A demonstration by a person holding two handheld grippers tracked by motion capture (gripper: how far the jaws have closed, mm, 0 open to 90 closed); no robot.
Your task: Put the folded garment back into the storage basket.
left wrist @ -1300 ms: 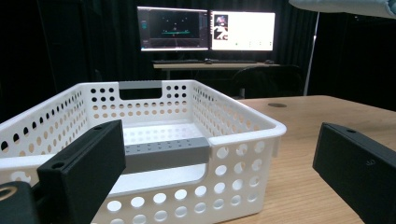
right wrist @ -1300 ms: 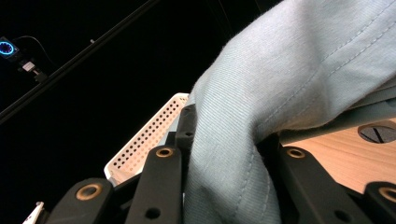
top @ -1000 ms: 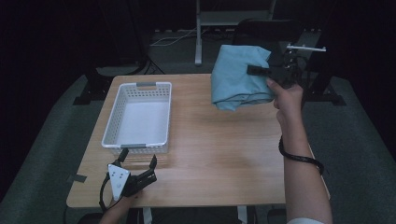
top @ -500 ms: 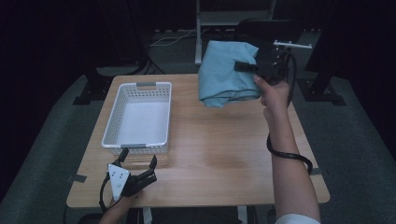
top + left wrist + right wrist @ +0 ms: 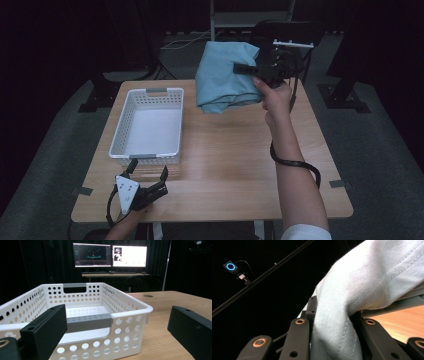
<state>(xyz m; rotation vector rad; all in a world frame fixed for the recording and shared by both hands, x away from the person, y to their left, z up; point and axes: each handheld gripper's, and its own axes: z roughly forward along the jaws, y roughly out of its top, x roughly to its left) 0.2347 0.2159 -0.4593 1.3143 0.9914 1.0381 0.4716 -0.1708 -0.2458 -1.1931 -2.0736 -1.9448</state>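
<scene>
While the right gripper (image 5: 247,69) pinches a fold of soft, light blue cloth (image 5: 222,77) hanging bunched above the table's (image 5: 240,165) far edge beside the white basket (image 5: 148,124), the left gripper (image 5: 148,177) rests spread near it, suggesting limp fabric best gripped at a thick fold.

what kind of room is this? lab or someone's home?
Likely a lab or recording studio: black curtains all round, a desk with two lit monitors, and a rail-mounted camera overhead.
</scene>
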